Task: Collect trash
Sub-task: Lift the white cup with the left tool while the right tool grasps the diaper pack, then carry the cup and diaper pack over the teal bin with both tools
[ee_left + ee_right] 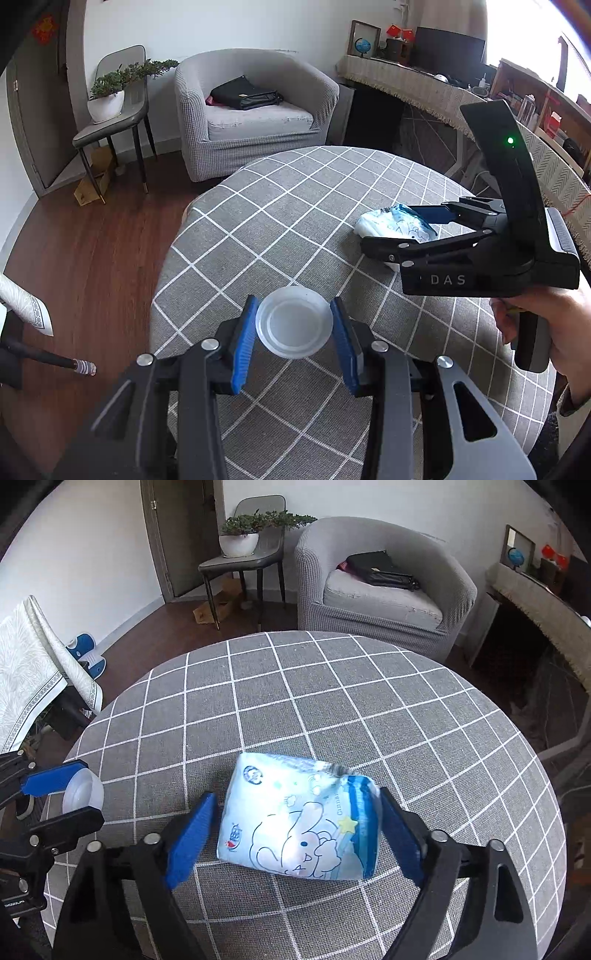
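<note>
A translucent white plastic cup (294, 321) sits between the blue pads of my left gripper (294, 325), which touch its rim on both sides; it also shows in the right wrist view (83, 790). A light blue cartoon tissue pack (301, 818) lies on the grey checked tablecloth (332, 686) between the fingers of my right gripper (295, 834). The right pad touches the pack, the left pad stands a little apart. In the left wrist view the pack (395, 223) lies at the right gripper's (402, 229) tips.
The round table's edge (166, 258) drops to a wooden floor on the left. A grey armchair (255, 110) with a black bag stands behind, next to a chair with a potted plant (107, 99). A cloth-covered desk (424, 85) runs at the right.
</note>
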Demonstrator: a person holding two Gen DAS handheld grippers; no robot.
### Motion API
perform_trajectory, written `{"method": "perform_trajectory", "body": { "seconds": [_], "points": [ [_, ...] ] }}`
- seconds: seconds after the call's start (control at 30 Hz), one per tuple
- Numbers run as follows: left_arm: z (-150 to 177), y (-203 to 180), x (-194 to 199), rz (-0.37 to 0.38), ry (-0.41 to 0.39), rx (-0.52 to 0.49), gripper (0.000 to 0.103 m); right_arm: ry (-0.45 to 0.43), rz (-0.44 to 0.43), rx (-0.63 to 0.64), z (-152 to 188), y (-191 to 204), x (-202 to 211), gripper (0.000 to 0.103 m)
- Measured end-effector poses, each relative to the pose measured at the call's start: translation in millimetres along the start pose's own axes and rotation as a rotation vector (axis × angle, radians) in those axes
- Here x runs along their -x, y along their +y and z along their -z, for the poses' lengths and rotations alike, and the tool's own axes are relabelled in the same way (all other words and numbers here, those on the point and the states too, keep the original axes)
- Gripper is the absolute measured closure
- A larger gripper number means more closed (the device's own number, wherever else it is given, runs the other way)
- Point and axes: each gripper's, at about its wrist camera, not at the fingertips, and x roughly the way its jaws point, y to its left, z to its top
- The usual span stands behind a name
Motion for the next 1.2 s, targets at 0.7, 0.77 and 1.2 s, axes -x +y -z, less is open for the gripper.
{"method": "perform_trajectory", "body": {
  "seconds": [0.7,0.77,1.2],
  "points": [
    [59.5,18.7,50.5,-0.035,-0.005,0.025,0.061,-0.088,-0.056,0.031,26.9,70.5,48.4,0.03],
    [67.6,22.8,58.5,-0.053,-0.01,0.022,0.061,-0.093,-0.066,0.036,31.8,79.6,53.6,0.03],
    [129.3,60.2,111.3,-0.129,-0.009,0.06,0.061,-0.129,-0.151,0.033,62.5,146.1,76.0,0.03]
  ]
}}
